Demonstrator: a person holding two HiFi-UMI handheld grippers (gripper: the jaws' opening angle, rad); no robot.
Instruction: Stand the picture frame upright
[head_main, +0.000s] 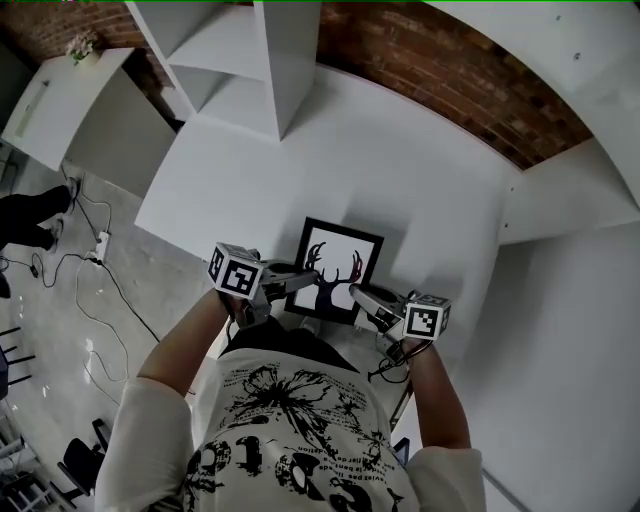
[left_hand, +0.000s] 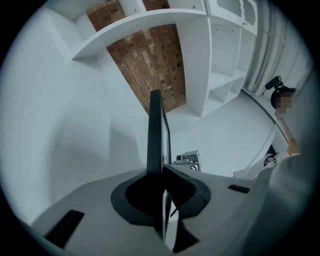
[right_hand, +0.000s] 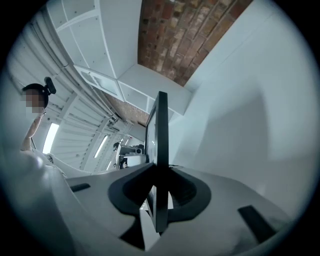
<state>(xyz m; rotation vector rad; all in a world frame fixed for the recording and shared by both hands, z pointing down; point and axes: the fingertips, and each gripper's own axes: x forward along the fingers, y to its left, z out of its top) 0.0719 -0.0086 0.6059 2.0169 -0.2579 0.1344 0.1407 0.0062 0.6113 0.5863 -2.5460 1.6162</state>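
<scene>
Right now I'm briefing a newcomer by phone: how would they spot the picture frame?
Find the wide white tabletop below the red brick wall. At its near edge, the left gripper and right gripper clamp a black rectangular picture frame, the only dark-bordered thing there, showing an antlered deer silhouette.

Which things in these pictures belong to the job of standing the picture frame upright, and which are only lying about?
Belong to the job:
- picture frame, gripped on both sides
- left hand-held gripper
- right hand-held gripper
- white table

Only lying about:
- white shelf unit
- power strip with cables on the floor
- small plant on the side cabinet
</scene>
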